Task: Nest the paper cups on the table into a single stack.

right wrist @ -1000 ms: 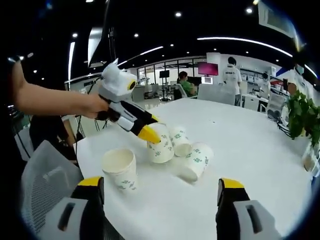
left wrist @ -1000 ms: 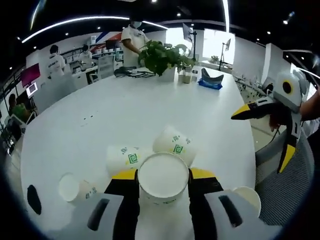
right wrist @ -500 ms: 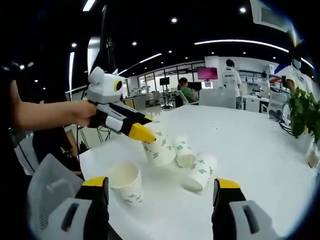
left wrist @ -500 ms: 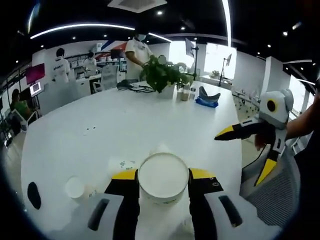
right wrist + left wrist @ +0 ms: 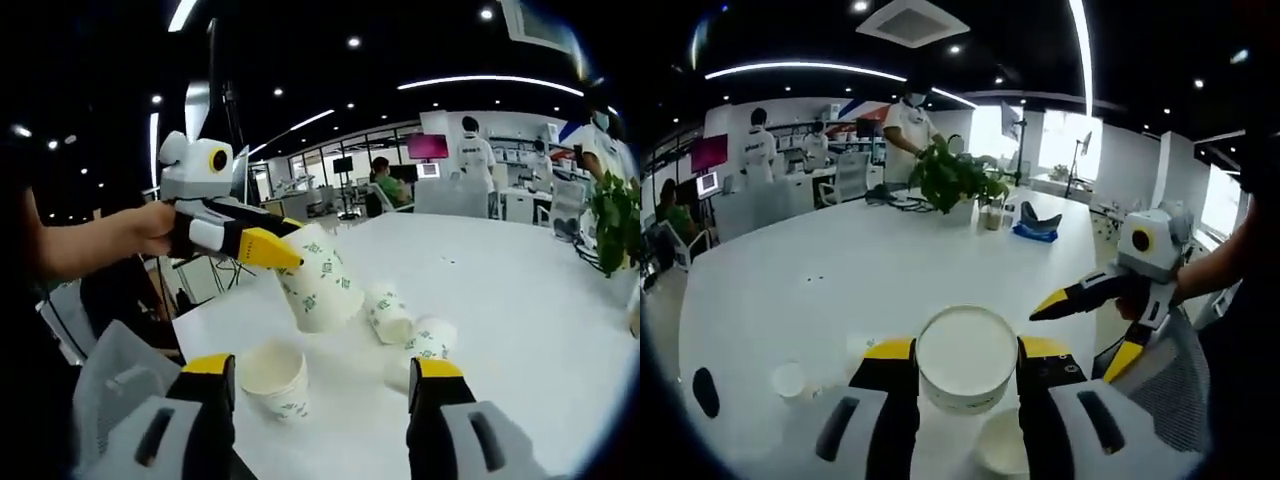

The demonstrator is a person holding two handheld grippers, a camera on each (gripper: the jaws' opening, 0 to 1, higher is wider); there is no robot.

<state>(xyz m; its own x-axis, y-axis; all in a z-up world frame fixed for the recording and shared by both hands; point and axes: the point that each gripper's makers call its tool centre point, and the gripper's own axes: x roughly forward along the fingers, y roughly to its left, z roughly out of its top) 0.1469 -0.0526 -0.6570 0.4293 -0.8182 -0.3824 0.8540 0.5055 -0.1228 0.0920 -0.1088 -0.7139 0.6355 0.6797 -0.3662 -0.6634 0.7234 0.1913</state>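
My left gripper point(image 5: 965, 348) is shut on a white paper cup point(image 5: 965, 365) with green print, held above the white table point(image 5: 840, 260), its open mouth facing the camera. In the right gripper view the left gripper point(image 5: 283, 262) holds that cup point(image 5: 320, 285) tilted in the air. Under it an upright cup point(image 5: 272, 378) stands near the table edge, close in front of my open right gripper point(image 5: 322, 368). Two more cups point(image 5: 388, 312) point(image 5: 420, 352) lie on their sides beyond. The right gripper point(image 5: 1070, 347) shows open at the right of the left gripper view.
A potted plant point(image 5: 950, 178) and small items stand at the table's far end. One small cup point(image 5: 790, 381) sits on the table at the left. A grey chair point(image 5: 110, 380) is by the near edge. People stand and sit at desks in the background.
The left gripper has lifted its cup higher off the table, away from the lying cups. The right gripper has come closer to the upright cup.
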